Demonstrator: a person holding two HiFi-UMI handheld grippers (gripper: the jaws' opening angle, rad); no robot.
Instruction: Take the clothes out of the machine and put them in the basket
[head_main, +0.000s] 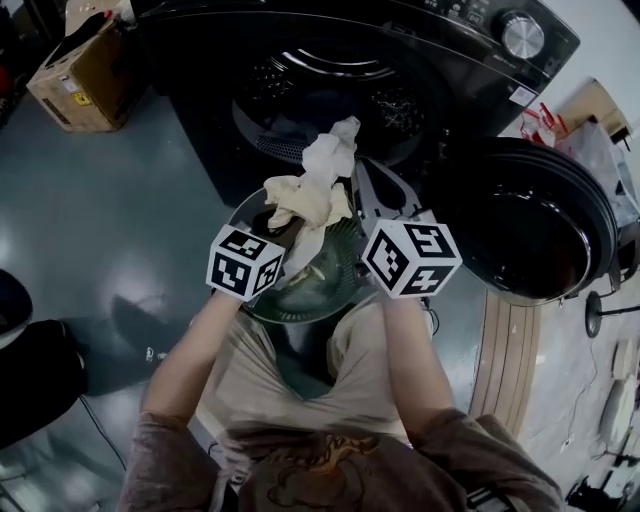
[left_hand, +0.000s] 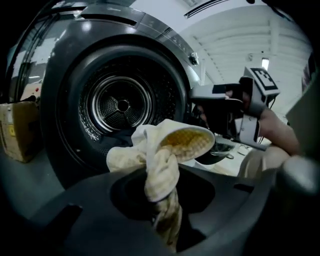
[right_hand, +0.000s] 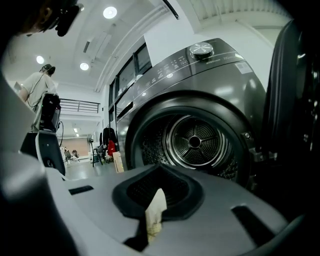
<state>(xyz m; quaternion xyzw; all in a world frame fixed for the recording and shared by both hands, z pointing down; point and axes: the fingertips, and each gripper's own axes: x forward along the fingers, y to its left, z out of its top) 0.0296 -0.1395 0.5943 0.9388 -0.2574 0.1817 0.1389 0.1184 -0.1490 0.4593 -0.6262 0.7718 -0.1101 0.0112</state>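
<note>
Basket (head_main: 336, 264) mostly beneath cloth (head_main: 310, 196)

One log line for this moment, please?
left gripper: shut on cloth | right gripper: shut on cloth | cloth: over basket | washer: door open

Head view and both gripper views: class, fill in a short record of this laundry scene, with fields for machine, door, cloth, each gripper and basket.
machine: dark grey front-loading washing machine, metal drum in plain view
door: round dark door, swung open at the right
cloth: crumpled cream cloth, outside the drum, above the basket
left gripper: shut on the crumpled cream cloth
right gripper: shut on a pale strip of cloth
basket: round dark basket, below both grippers
</note>
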